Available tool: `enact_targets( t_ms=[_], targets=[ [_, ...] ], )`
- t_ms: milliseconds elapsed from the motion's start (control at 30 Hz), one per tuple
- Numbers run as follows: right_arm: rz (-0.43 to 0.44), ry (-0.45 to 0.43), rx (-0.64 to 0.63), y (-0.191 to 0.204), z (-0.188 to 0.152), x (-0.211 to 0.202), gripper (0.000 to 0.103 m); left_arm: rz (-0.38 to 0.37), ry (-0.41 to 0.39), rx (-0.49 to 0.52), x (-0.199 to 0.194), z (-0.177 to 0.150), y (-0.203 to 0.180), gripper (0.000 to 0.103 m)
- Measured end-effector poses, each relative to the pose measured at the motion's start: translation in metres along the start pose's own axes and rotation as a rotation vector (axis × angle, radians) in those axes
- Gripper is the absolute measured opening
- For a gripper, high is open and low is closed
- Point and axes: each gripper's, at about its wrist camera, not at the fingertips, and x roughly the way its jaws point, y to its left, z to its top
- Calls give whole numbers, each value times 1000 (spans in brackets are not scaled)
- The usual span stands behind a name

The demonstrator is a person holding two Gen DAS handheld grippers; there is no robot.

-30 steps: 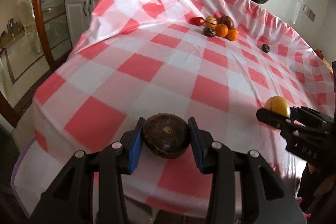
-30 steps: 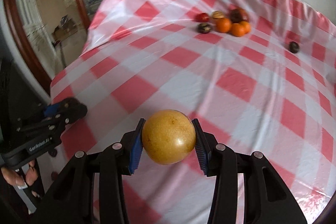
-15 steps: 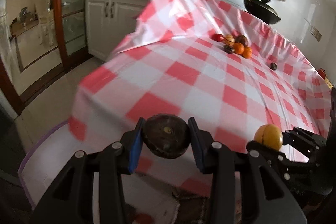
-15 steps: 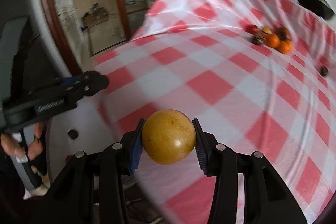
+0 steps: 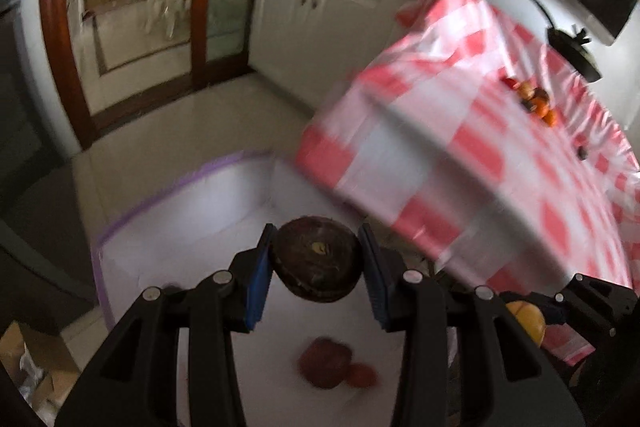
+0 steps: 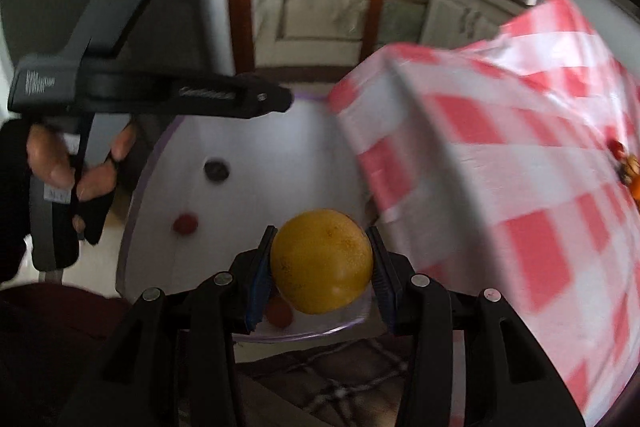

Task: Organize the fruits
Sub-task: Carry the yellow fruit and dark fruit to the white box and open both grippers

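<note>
Both grippers loaded, hanging over the white bin

Left gripper (image 5: pixel 318 261) is clamped on a dark brown fruit (image 5: pixel 318 263), right gripper (image 6: pixel 320 263) on a yellow fruit (image 6: pixel 321 261). White bin (image 5: pixel 180 227) sits beside the checked table (image 5: pixel 520 155), with 2 reddish fruits (image 5: pixel 326 369) inside.

Checked tablecloth (image 5: pixel 500 131) carries fruit cluster (image 5: pixel 534 99); white bin (image 6: pixel 260 147) holds perhaps three fruits.

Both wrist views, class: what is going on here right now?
A person is sorting fruit with two handheld grippers. The left gripper clamps a dark brown fruit; the right gripper clamps a yellow fruit. Both hang over a white bin beside the checked table, with small fruits already inside. More fruit waits on the table.
</note>
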Motion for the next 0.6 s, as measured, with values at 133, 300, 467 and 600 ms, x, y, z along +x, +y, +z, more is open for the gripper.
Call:
enact_targets(
  t_ms=[133, 300, 467, 600],
  targets=[
    [17, 90, -59, 16, -8, 37, 44, 45, 84, -26, 29, -21, 17, 42],
    [41, 176, -87, 24, -20, 76, 44, 109, 156, -19, 54, -42, 28, 42],
    [68, 202, -77, 26, -21, 96, 44, 160, 211, -28, 71, -58, 38, 42],
    [75, 224, -73, 26, -23, 107, 44, 185, 221, -35, 76, -62, 41, 42]
  ],
)
